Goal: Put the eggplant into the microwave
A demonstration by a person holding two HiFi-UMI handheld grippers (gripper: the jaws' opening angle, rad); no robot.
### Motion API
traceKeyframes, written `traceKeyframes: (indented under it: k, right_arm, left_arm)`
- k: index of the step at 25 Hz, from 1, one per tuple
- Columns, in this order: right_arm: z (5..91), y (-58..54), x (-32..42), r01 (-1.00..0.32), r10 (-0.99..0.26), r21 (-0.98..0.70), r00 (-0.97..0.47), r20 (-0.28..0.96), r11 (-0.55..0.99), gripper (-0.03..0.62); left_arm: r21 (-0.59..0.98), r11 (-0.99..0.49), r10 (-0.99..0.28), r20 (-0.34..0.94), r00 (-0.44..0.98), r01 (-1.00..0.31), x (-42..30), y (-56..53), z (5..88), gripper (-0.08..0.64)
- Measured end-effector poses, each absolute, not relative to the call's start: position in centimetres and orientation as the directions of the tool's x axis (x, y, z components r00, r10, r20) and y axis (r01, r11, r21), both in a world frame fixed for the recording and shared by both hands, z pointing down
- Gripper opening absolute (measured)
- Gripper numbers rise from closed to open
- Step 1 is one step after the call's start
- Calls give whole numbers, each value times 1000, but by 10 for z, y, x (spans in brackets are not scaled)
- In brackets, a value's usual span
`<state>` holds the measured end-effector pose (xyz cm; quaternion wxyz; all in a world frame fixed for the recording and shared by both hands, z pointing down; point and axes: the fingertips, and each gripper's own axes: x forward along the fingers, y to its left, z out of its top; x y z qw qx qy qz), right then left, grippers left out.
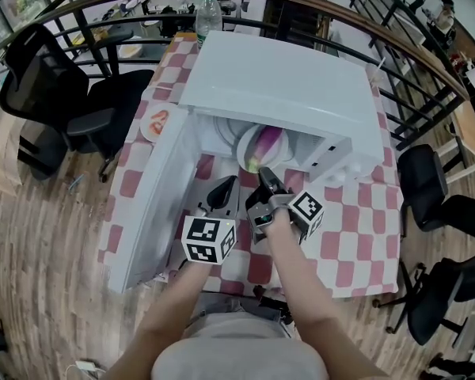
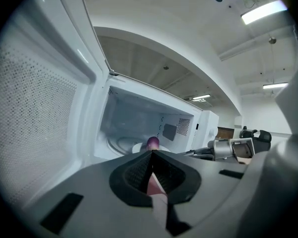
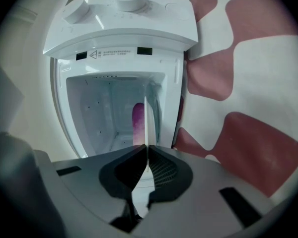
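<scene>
The white microwave (image 1: pixel 285 85) stands on the checked table with its door (image 1: pixel 154 204) swung open to the left. Inside, a purple eggplant (image 1: pixel 267 142) lies on a white plate (image 1: pixel 247 145). My right gripper (image 1: pixel 263 174) reaches into the opening and is shut on the plate's near rim. In the right gripper view the plate (image 3: pixel 145 118) shows edge-on as a thin white line running out of the right gripper (image 3: pixel 146 150), with the eggplant (image 3: pixel 137 123) beside it. My left gripper (image 1: pixel 224 187) hovers shut and empty just left of it. From the left gripper (image 2: pixel 151 153) the eggplant (image 2: pixel 153 143) shows deep in the cavity.
The red-and-white checked tablecloth (image 1: pixel 356 228) covers the table. A water bottle (image 1: pixel 208 14) stands behind the microwave and a round white disc with an orange mark (image 1: pixel 158 123) lies left of it. Black office chairs (image 1: pixel 55 93) stand on the left, more (image 1: pixel 451 204) on the right. A curved railing runs behind.
</scene>
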<state>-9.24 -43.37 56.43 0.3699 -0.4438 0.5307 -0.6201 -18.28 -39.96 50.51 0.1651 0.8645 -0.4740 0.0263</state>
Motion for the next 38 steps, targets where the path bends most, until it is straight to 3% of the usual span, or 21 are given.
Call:
traceKeyframes:
  k: [16,25,38]
  right_arm:
    - [567,-462,-91,-121,-914,-967,-316,253,-225,39]
    - [585,-461,-87,-165,-872,-922,-302,384,-349,206]
    - [601,-483,-90,-131,-837,-888,-298,459,-440,296]
  left_arm:
    - [297,-498,-802,199,563,-815,-185,-405,500,5]
    - [297,-509,-790,210,575,-808,-179,-402,500,5]
    - [311,-489,-794,228,564,-815,-187,-412,504,5]
